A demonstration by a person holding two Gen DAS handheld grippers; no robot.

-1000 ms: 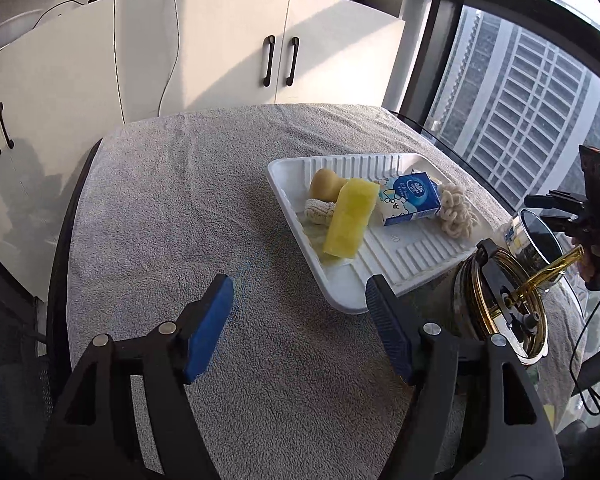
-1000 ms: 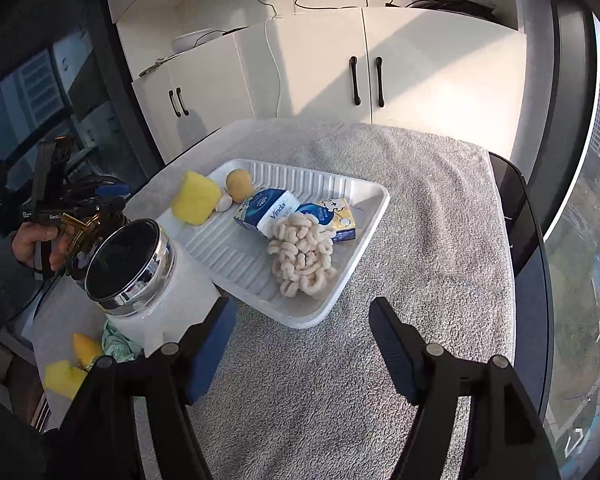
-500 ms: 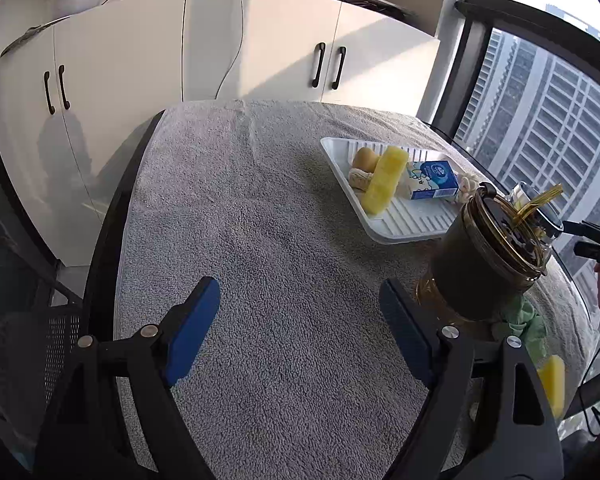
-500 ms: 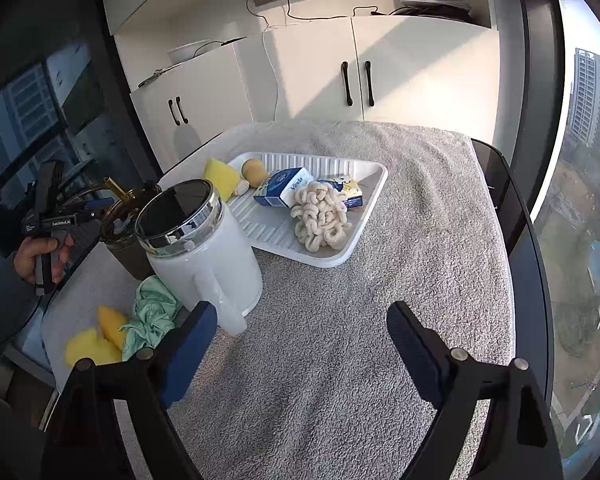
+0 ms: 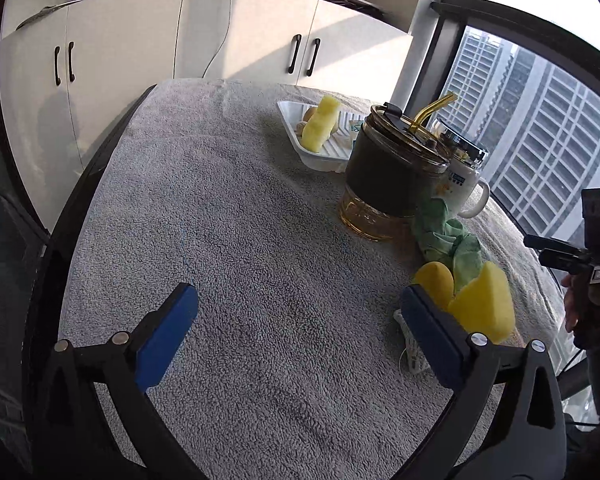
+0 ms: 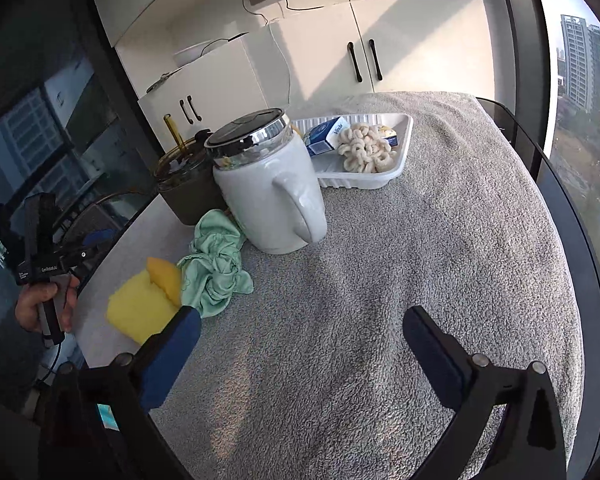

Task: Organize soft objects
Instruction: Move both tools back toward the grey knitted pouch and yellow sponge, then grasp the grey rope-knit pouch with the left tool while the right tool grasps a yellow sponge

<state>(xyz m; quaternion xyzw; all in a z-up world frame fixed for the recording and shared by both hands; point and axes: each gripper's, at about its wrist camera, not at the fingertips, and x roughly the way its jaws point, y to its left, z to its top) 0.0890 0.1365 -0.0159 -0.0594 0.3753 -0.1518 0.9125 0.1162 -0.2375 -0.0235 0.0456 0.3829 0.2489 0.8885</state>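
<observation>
Grey towel (image 5: 236, 240) bears yellow sponge (image 5: 485, 307) just beside open, empty left tongs (image 5: 300, 336); right tongs (image 6: 302, 354) likewise.

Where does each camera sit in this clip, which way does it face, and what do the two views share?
Left wrist: on the open left gripper, facing across the towel toward the cabinets; tray, dark cup and sponge to its right; the right hand shows at the edge.
Right wrist: on the open right gripper, facing the white mug and tray; the left hand shows at the left.
Shared: tray, cup, mug, green cloth, sponge.
</observation>
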